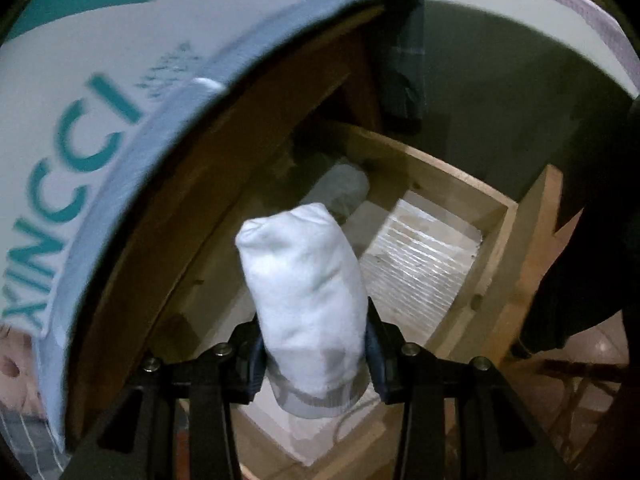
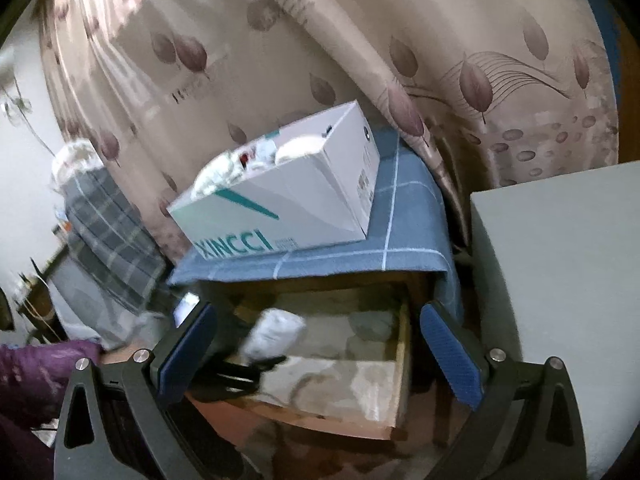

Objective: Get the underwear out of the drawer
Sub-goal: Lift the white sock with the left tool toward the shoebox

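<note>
— Where is the underwear [image 1: 304, 300] held just now?

— Clearly, a white rolled bundle is clamped between the pads of the left gripper [image 1: 314, 354], low in the centre of the left wrist view, above the open wooden drawer [image 1: 496, 216]. In the right wrist view the same roll [image 2: 274, 332] is seen left of centre, lifted over the drawer [image 2: 402, 360].

— And the right gripper [image 2: 316, 354]?

— Its blue pads [image 2: 452, 356] are spread wide apart, with nothing between them; it is hung at the bottom of the frame, in front of the drawer.

— How is the roll judged to handle?

— It is taken to be light, soft and easily squashed. Being fabric, it is unlikely to slip, but the roll could be loosened if pinched at a loose end. The hold is best kept across the thick middle, near the banded end where it is now gripped.

— Is anything else left inside?

— A second, greyer roll [image 1: 340, 190] is seen deeper in the drawer, toward the centre of the frame. A white XINCCI box [image 2: 288, 196] is set on the blue cloth [image 2: 408, 232] above.
</note>
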{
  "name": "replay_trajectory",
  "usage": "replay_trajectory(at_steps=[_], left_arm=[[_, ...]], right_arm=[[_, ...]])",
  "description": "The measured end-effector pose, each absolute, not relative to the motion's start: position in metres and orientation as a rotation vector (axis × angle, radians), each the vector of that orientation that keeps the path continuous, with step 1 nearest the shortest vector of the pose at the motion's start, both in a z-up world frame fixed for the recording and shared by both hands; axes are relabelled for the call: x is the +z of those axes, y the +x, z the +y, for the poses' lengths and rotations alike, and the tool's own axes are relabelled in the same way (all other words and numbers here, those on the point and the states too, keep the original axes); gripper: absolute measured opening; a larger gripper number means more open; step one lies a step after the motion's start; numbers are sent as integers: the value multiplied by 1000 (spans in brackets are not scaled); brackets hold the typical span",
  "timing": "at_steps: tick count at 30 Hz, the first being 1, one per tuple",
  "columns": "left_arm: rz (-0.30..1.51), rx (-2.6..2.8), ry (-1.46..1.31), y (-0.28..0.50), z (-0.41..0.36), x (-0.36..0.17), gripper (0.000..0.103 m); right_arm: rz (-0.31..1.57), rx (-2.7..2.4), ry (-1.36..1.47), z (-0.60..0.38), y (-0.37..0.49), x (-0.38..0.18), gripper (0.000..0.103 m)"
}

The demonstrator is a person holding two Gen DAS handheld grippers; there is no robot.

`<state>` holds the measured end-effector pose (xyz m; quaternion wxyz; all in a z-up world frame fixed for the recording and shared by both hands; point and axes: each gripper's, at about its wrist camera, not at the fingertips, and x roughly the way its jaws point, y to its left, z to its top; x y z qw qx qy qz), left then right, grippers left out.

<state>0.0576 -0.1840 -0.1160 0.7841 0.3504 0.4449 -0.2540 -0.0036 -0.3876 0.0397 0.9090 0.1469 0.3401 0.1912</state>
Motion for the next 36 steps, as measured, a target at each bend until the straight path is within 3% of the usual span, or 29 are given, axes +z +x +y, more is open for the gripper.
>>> replay_trajectory(at_steps=[12, 26, 36], left_arm=[[871, -450, 617, 46, -127, -48, 42], [850, -369, 499, 47, -86, -32, 42], [849, -348, 500, 46, -82, -30, 42]], right_arm=[[909, 370, 94, -341, 26, 13, 101], [1078, 424, -176, -268, 63, -48, 101], [1173, 454, -480, -230, 90, -106, 92]])
